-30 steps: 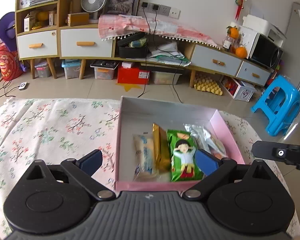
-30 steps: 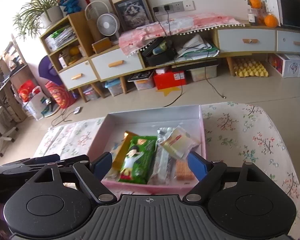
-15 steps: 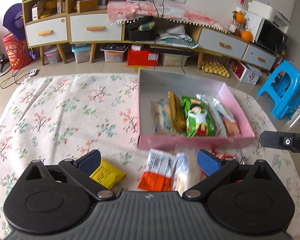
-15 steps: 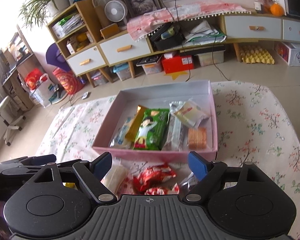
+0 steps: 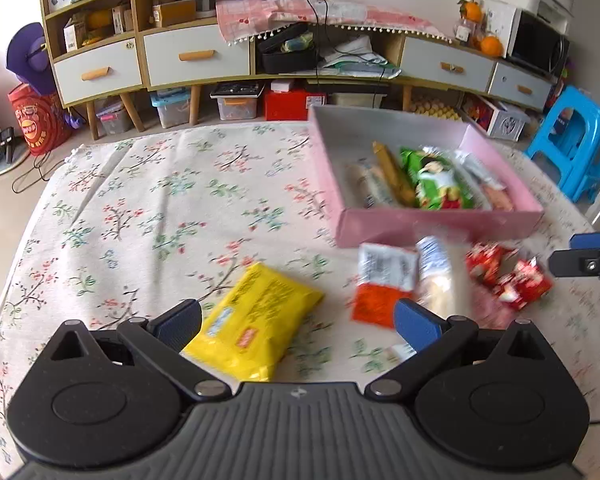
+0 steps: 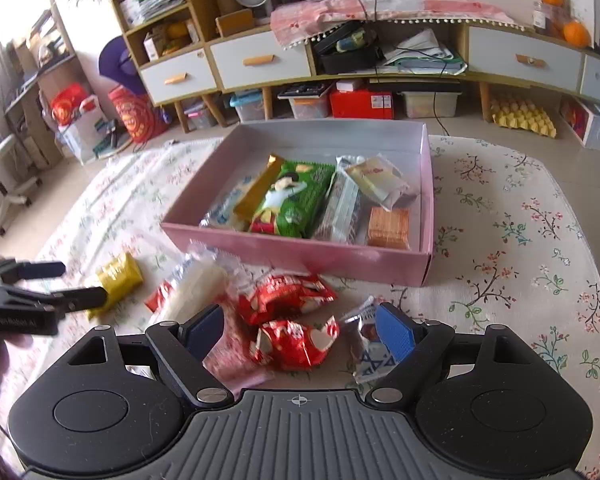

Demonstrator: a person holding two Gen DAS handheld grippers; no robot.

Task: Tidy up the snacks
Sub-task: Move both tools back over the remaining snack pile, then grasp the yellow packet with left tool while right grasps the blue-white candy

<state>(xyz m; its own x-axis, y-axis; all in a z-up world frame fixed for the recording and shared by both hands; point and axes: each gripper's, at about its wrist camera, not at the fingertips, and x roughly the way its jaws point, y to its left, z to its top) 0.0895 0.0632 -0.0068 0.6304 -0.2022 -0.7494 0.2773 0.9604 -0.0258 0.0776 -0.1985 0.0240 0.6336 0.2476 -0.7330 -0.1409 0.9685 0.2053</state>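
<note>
A pink box (image 5: 436,226) (image 6: 300,254) on the floral tablecloth holds several snack packs, among them a green one (image 6: 296,200). Loose snacks lie in front of it: a yellow pack (image 5: 256,324) (image 6: 118,276), an orange-and-white pack (image 5: 384,284), a white roll (image 5: 436,280) (image 6: 192,288), two red packs (image 6: 288,296) (image 6: 296,344) and a small blue-and-white pack (image 6: 368,354). My left gripper (image 5: 298,326) is open and empty, its fingers either side of the yellow pack's near end. My right gripper (image 6: 300,334) is open and empty over the red packs.
The floral tablecloth (image 5: 160,208) covers the table. Beyond the far edge are low cabinets (image 5: 196,56), storage boxes on the floor and a blue stool (image 5: 576,144). The left gripper shows at the left of the right wrist view (image 6: 44,292).
Both grippers have pulled back from over the box toward the near side. The loose snacks in front of the box have come into view. Both stay open.
</note>
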